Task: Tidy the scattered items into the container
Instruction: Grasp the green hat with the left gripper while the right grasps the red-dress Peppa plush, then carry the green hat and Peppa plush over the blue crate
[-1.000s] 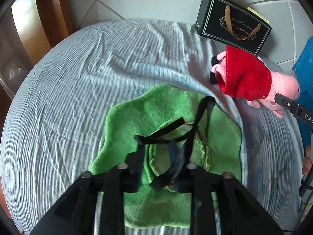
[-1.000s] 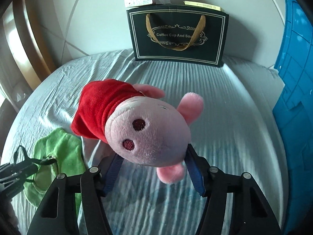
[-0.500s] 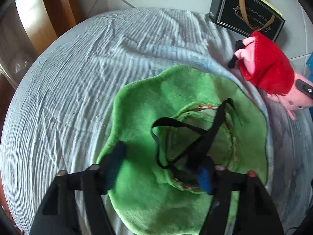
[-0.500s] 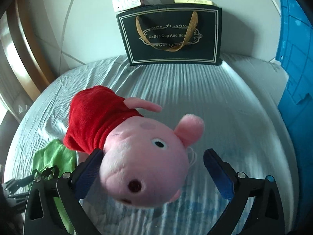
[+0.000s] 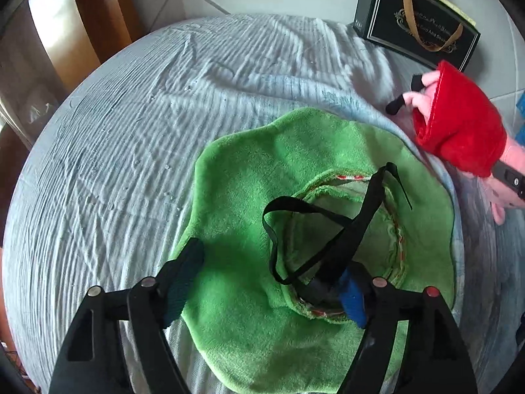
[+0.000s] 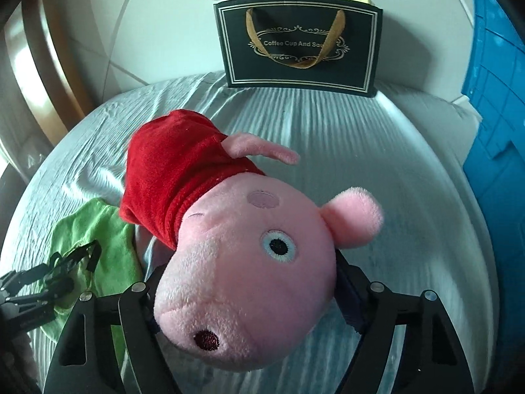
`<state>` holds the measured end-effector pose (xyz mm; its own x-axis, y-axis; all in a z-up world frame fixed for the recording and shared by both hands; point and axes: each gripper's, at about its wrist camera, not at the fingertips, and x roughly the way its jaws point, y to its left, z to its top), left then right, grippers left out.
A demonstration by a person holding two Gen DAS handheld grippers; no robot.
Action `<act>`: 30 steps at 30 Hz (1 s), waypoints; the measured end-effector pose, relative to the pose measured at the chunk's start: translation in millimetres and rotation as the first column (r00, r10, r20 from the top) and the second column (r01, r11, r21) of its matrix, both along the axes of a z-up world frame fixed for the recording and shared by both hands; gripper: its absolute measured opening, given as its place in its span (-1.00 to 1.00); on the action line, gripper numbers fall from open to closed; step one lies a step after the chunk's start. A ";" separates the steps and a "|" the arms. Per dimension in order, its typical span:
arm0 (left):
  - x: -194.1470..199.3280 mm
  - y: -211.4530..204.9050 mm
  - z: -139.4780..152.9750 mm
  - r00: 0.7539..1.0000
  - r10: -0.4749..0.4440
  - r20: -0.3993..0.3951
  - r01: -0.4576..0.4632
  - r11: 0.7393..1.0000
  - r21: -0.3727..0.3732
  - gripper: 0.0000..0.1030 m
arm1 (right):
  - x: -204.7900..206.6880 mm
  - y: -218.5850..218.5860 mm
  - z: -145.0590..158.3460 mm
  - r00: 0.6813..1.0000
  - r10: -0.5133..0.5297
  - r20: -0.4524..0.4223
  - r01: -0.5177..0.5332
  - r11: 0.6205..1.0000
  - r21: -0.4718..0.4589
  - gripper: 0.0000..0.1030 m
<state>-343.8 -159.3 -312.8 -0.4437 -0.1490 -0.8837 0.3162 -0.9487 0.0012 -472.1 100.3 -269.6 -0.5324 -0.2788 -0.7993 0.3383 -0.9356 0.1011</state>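
Since a half second ago the right gripper (image 6: 244, 290) has been closing back around the pig (image 6: 249, 282), whose head is now sitting between its fingers, both pads touching the cheeks, body in the red dress lying out over the sheet (image 6: 361, 151). Meanwhile the left gripper (image 5: 269, 282) has been opening; its fingers are standing apart over the green hat (image 5: 262, 170), one on the brim, the other inside the crown by the black strap (image 5: 357, 223), pinching nothing. Beyond, a dark gift bag (image 6: 298, 42) is standing at the sheet's far edge.
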 end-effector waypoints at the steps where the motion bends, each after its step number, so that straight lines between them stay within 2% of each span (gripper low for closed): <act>1: 0.3 3.3 1.8 1.000 -0.017 -0.009 0.017 1.000 -0.002 -0.04 | 7.6 2.2 0.5 1.000 -0.007 0.000 0.007 1.000 0.002 0.53; 2: -0.2 8.4 4.1 0.999 -0.030 -0.012 0.030 0.999 -0.011 -0.50 | 16.6 4.2 1.7 1.000 -0.013 -0.005 0.013 1.000 0.009 0.53; 3: 0.3 13.6 6.1 0.999 -0.037 -0.008 0.037 0.999 -0.028 -0.64 | 25.3 5.9 3.3 1.000 -0.017 -0.012 0.017 1.000 0.016 0.53; 6: 6.4 14.6 11.6 0.999 -0.032 -0.028 0.032 0.999 -0.015 -0.75 | 47.9 8.4 10.0 0.999 -0.028 -0.019 0.029 0.999 0.030 0.51; 8: 16.4 15.9 24.3 0.997 -0.043 -0.066 0.041 0.999 -0.032 -0.77 | 58.9 8.9 18.8 0.999 -0.036 -0.034 0.037 0.999 0.036 0.50; 15: 42.5 27.4 93.1 0.973 -0.119 -0.197 0.108 0.992 -0.068 -0.78 | 94.5 8.1 80.5 0.989 -0.067 -0.134 0.071 0.997 0.020 0.50; 18: 52.3 33.7 125.2 0.955 -0.153 -0.255 0.133 0.986 -0.097 -0.79 | 109.9 10.7 110.2 0.980 -0.084 -0.182 0.088 0.996 0.015 0.50; 22: 66.0 52.1 173.7 0.917 -0.209 -0.339 0.176 0.976 -0.125 -0.79 | 130.2 20.8 148.2 0.963 -0.116 -0.243 0.121 0.993 0.005 0.50; 24: 71.2 64.1 198.7 0.891 -0.243 -0.384 0.203 0.969 -0.142 -0.79 | 142.9 29.6 170.5 0.949 -0.139 -0.283 0.145 0.989 -0.002 0.50; 27: 78.4 87.6 237.0 0.841 -0.295 -0.454 0.251 0.955 -0.155 -0.79 | 161.3 47.1 204.8 0.921 -0.182 -0.345 0.189 0.982 -0.014 0.50; 30: 86.0 118.0 276.9 0.771 -0.356 -0.527 0.315 0.934 -0.170 -0.79 | 186.3 73.3 242.8 0.878 -0.238 -0.414 0.251 0.968 -0.024 0.50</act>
